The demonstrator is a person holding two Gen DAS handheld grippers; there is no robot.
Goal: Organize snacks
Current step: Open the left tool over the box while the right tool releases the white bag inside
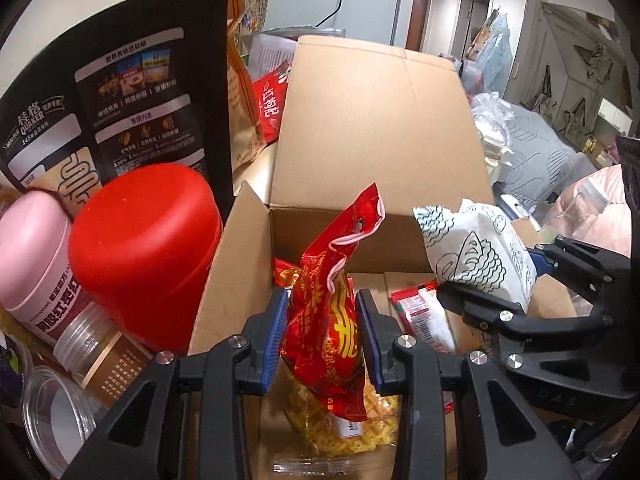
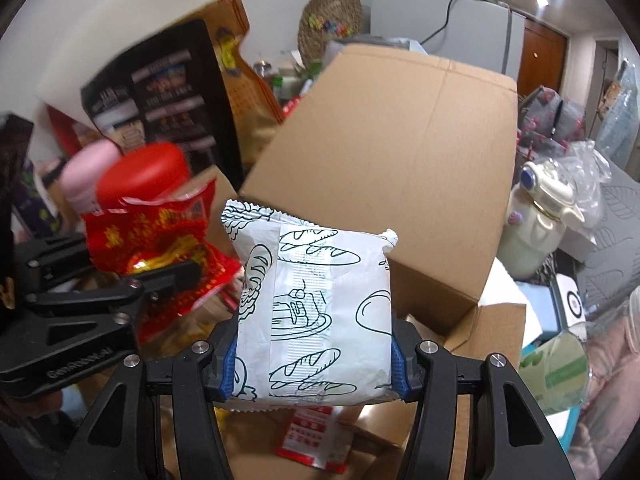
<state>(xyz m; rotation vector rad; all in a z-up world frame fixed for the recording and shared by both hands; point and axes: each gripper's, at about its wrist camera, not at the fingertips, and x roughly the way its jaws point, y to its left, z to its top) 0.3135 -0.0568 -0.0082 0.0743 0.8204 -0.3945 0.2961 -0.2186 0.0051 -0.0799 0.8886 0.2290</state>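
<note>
left claw (image 1: 323,334) pinching crinkly red-and-gold foil snack bag (image 1: 336,312) above open brown cardboard box (image 1: 376,128) | right claw (image 2: 313,354) clamped on white bread-print packet (image 2: 316,312) — lower each onto bare box floor, release separately.

1. Your left gripper (image 1: 323,334), black with blue pads, points steeply downward; its jaws are nearly closed, pinching a crinkled red foil snack bag with yellow print (image 1: 338,292) between the blue pads (image 1: 276,336).
2. Your right gripper (image 2: 314,354), the same black frame with blue pads, also tilts downward, jaws partly apart and pressed on both sides of a white plastic packet with line-drawn bread (image 2: 316,300).
3. The two grippers sit just beside each other, each visible at the edge of the other's view.
</note>
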